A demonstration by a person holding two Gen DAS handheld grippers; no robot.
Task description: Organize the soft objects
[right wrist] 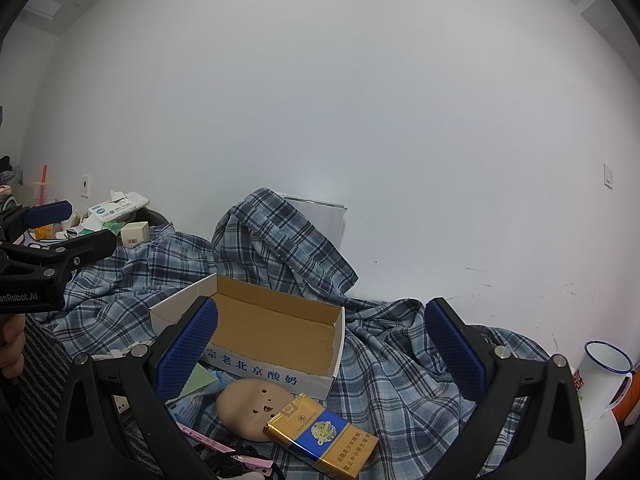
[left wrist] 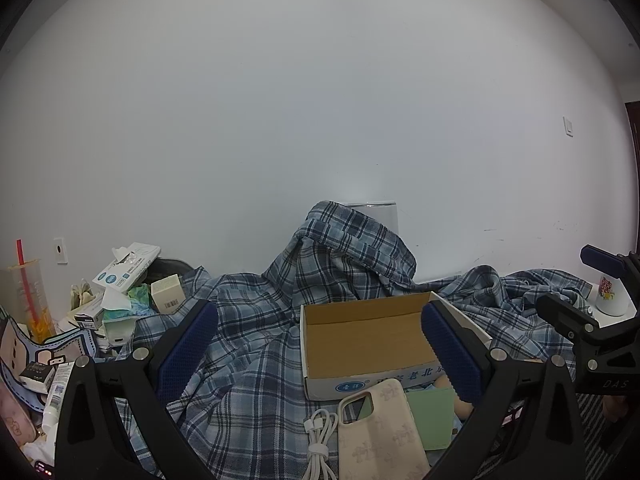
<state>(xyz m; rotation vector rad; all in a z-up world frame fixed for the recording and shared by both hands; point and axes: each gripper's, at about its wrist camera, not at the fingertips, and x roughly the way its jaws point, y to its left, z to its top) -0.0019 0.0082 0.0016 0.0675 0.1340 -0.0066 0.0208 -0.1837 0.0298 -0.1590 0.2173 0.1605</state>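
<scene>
across the middle of both views a blue, grey and white plaid shirt (left wrist: 256, 320) lies rumpled over the surface, one part heaped up against the white wall at about 12 o'clock. the cloth runs from 9 o'clock to 3 o'clock in the left wrist view, creased and bunched, with nothing gripping it.

on the shirt sits an open box (right wrist: 276, 324), brown card inside, white outside, empty as far as can be seen. blue chinese print runs along its near side; in the right wrist view it reads 京老北京酸奶. at 6 o'clock in that view a gold and blue cigarette pack (right wrist: 324, 440) lies just beside a tan mask (right wrist: 248, 408) with small holes; the pack's small print is too fine to read. a white mug (right wrist: 600, 380) with a blue rim stands at 4 o'clock.

in the left wrist view a cream phone case (left wrist: 380, 432) and a coiled white cable (left wrist: 318, 440) lie at 6 o'clock, near the box. at 9 o'clock is a clutter of small cartons, a tissue pack (left wrist: 124, 268) with a tissue poking out, and a clear cup (left wrist: 28, 300) with a red straw.

the left gripper (left wrist: 320, 344) is released, its blue pads spread wide with nothing between them. the right gripper (right wrist: 320, 344) is likewise spread and empty. the left one's side reads "enrobot.ai" in the right wrist view.
</scene>
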